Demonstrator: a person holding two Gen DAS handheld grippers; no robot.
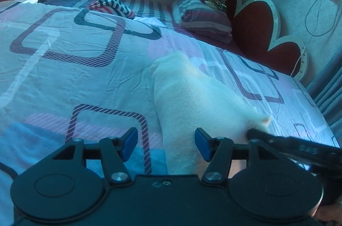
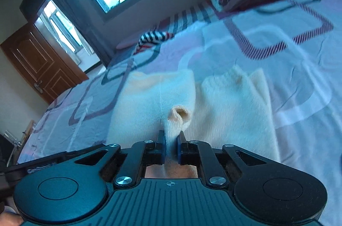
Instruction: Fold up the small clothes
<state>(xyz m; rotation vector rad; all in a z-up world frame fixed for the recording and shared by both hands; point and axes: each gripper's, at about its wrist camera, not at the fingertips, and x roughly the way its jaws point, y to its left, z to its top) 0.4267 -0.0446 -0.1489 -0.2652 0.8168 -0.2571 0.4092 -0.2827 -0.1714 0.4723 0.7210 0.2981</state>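
A small cream knitted garment lies spread on the patterned bed sheet. My left gripper hangs over its near left edge. Its blue pads stand apart and do not press the cloth, so it is open. My right gripper is shut on a pinched fold of the cream garment, with a small tube of fabric bulging just beyond the pads. In the left wrist view the right gripper comes in from the lower right and pulls the garment's edge into a point.
A folded striped quilt and a red heart-shaped headboard are at the far right of the bed. A striped cloth lies at the far side. A cable hangs on the wall. A wooden door stands beyond the bed.
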